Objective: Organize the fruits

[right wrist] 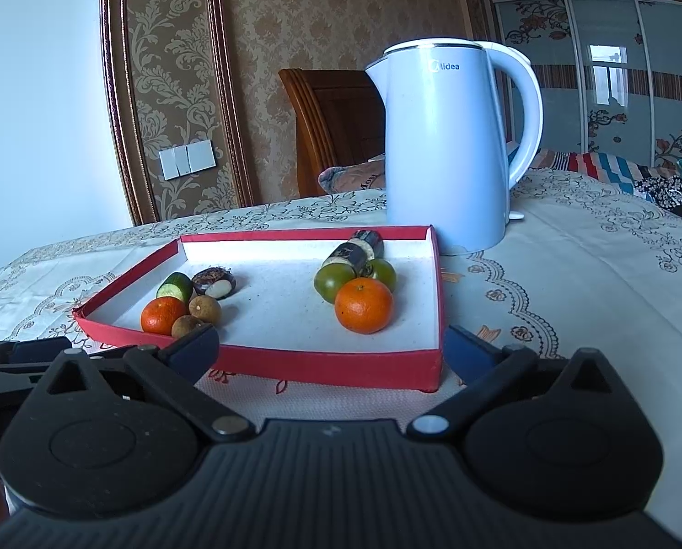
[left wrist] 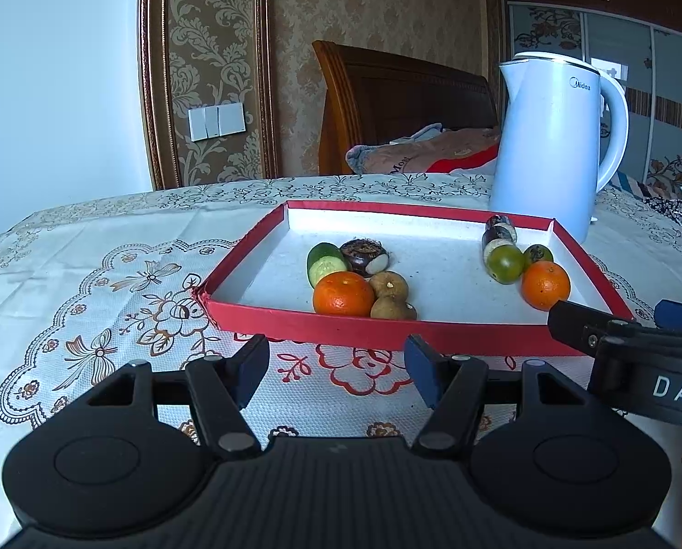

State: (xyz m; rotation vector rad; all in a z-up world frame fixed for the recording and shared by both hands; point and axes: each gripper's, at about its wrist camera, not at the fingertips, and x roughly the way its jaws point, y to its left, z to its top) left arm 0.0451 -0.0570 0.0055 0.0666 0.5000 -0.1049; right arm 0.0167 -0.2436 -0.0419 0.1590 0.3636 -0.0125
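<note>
both sets of fingers spread with nothing in them: left gripper [left wrist: 336, 373] just short of the red tray [left wrist: 341, 325], right gripper [right wrist: 331, 350] straddling its corner, right orange [right wrist: 364, 305] ahead

Damask-papered wall [left wrist: 341, 23], wooden headboard [left wrist: 400, 100], floral wardrobe doors [right wrist: 615, 82]

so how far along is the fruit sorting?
Done, apparently: all visible fruit sits in the red tray, in two clusters, one around the left orange, one around the right orange. In hand: nothing; left gripper and right gripper are open and empty. Left: unclear, perhaps final regrouping.
</note>
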